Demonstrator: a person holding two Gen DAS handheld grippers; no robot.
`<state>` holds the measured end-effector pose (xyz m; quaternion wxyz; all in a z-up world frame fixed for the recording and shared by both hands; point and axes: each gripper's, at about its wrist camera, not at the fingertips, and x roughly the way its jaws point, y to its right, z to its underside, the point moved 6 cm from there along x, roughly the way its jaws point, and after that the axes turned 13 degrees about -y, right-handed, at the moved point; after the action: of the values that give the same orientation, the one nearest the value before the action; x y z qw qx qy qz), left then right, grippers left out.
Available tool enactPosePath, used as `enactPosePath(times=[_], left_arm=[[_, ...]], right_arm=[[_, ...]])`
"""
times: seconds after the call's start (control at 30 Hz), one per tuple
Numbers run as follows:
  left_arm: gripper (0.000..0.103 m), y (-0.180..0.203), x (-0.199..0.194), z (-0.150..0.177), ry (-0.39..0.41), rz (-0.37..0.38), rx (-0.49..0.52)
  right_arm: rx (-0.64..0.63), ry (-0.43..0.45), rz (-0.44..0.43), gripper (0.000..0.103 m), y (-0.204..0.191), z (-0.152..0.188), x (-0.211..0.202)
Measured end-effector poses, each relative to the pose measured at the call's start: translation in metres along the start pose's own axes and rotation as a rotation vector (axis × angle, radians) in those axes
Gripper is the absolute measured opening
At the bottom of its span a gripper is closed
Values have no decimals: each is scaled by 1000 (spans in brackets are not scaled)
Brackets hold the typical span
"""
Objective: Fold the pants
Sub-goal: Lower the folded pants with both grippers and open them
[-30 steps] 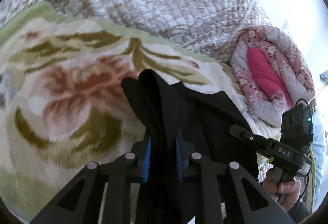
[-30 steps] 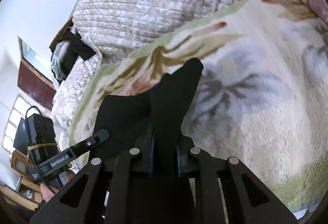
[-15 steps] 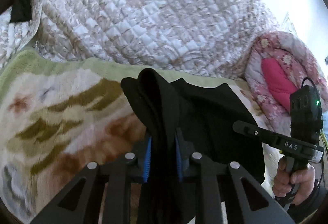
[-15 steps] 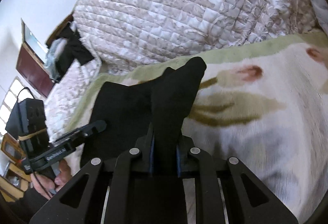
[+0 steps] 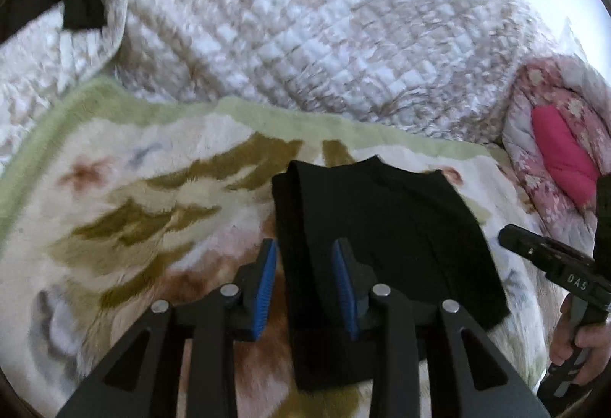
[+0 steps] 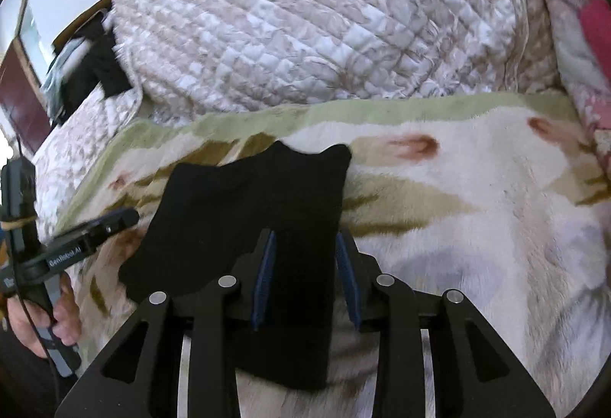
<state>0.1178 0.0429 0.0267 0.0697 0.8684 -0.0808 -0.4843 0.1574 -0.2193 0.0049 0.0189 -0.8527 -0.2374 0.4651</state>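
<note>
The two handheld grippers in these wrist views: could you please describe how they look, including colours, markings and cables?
Both are matte black with silver rivets on angular, cut-out finger arms and ribbed blue pads. The right gripper reads "DAS" in white; the left gripper reads "GenRobot.AI". A black box with a tan band and a thin black cable sits above the left gripper's handle.

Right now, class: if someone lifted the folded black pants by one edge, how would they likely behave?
The black pants would probably droop and unfold: the soft layers lie limp on the fleece blanket. They look light, likely to slide rather than roll.
</note>
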Motion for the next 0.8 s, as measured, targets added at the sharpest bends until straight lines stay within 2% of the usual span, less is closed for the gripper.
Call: enactPosePath(times=[0.1, 0.17, 0.27, 0.33, 0.43, 0.53, 0.57, 0.63, 0.7, 0.8], left_arm=[[34, 21, -15, 13, 24, 1, 59], [34, 30, -15, 26, 13, -19, 86], [36, 34, 1, 45, -40, -82, 115], [37, 34, 7, 50, -52, -77, 116], [37, 34, -1, 49, -41, -82, 95], [37, 32, -6, 61, -50, -100, 64], [37, 31, -7, 67, -53, -111, 59], [37, 31, -7, 77, -65, -129, 54], [37, 32, -8, 84, -70, -125, 46], [37, 33, -6, 90, -78, -128, 42]], right_arm=[[-47, 7, 10, 33, -17, 19, -9], [-71, -5, 17, 33, -26, 33, -8], [-100, -79, 47, 33, -32, 51, 11], [-105, -126, 76, 33, -29, 59, 24], [-114, -96, 83, 33, -34, 57, 13], [-97, -74, 71, 33, -36, 64, 2], [-96, -66, 79, 34, -36, 69, 0], [-102, -60, 94, 46, -38, 77, -4], [-98, -71, 81, 52, -40, 85, -3], [-110, -106, 76, 52, -44, 93, 6]])
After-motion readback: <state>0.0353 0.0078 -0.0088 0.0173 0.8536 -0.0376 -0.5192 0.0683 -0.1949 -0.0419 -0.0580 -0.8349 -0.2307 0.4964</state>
